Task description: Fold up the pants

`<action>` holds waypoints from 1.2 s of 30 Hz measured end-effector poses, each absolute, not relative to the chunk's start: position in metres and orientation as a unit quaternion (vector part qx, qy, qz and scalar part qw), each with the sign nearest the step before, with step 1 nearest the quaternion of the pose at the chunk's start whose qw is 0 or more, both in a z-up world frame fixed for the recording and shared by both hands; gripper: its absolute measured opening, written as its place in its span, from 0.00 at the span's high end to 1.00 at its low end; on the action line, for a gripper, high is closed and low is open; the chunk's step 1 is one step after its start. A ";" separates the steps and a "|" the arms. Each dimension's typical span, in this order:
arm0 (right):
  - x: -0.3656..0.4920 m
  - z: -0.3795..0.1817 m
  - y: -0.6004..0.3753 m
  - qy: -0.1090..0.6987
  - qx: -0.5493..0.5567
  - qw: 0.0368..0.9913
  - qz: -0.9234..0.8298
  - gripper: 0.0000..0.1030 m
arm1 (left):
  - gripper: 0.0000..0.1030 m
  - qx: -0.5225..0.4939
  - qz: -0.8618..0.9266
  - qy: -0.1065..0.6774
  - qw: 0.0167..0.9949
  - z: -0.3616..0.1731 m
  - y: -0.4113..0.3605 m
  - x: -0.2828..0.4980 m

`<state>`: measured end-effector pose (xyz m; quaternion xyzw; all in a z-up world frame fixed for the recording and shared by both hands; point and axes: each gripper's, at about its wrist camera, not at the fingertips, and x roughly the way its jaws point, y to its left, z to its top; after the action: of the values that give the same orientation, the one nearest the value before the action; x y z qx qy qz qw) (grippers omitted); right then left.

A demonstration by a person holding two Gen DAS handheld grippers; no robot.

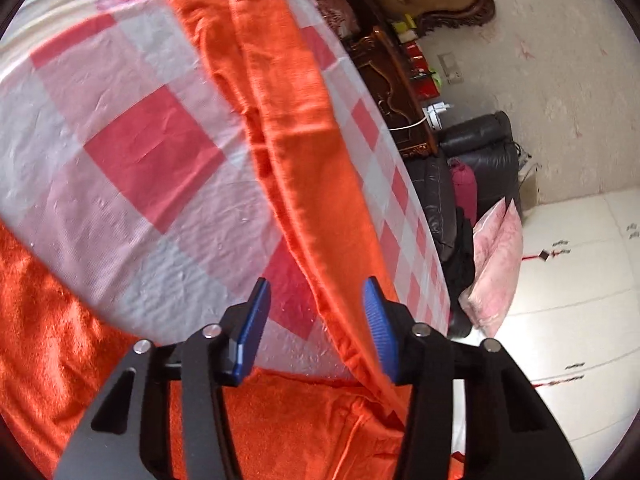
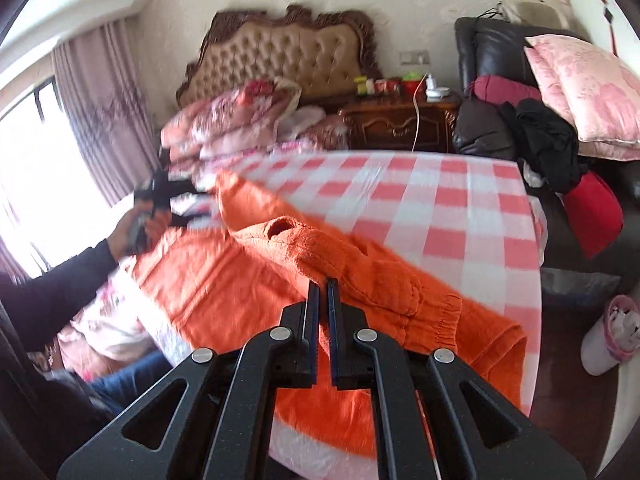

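Indoors, a bed point(image 2: 440, 208) with a pink and white checked sheet fills most of both views. Orange pants point(image 2: 224, 280) lie spread across its near side, one leg point(image 1: 296, 112) stretching away over the sheet. Further back, a padded headboard point(image 2: 280, 52) stands against the wall. The right claw point(image 2: 323, 284) is pressed together, pinching a raised fold of the pants. The left claw point(image 1: 316, 328) is spread wide above the pants, the leg's edge touching its right finger.
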<state>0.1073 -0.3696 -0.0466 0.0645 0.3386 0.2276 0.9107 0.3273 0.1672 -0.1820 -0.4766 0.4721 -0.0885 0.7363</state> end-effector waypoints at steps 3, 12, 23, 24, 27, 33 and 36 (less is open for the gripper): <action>0.115 -0.028 -0.375 0.320 0.079 0.915 0.234 0.95 | 0.57 -0.494 -0.102 0.476 0.721 -0.189 0.162 0.335; 0.116 -0.011 -0.377 0.315 0.057 0.920 0.225 0.95 | 0.85 -0.529 -0.064 0.478 0.698 -0.197 0.187 0.391; 0.182 -0.004 -0.398 0.322 -0.029 0.935 0.143 0.96 | 0.99 -0.432 -0.106 0.410 0.796 -0.062 0.211 0.337; 0.178 -0.004 -0.399 0.321 -0.025 0.936 0.145 0.95 | 0.99 -0.421 -0.109 0.403 0.805 -0.057 0.212 0.311; 0.146 -0.021 -0.397 0.336 -0.012 0.931 0.141 0.95 | 0.99 -0.416 -0.102 0.406 0.807 -0.083 0.218 0.210; 0.080 -0.118 -0.428 0.458 0.167 0.867 0.106 0.93 | 0.99 -0.436 -0.062 0.466 0.768 -0.177 0.224 0.118; 0.059 -0.142 -0.437 0.476 0.243 0.842 0.071 0.85 | 0.99 -0.450 -0.063 0.465 0.760 -0.189 0.230 0.118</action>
<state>0.0585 -0.4374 -0.1423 0.2428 0.4757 0.0711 0.8424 0.1181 0.2302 -0.1893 -0.4501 0.4649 -0.0627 0.7598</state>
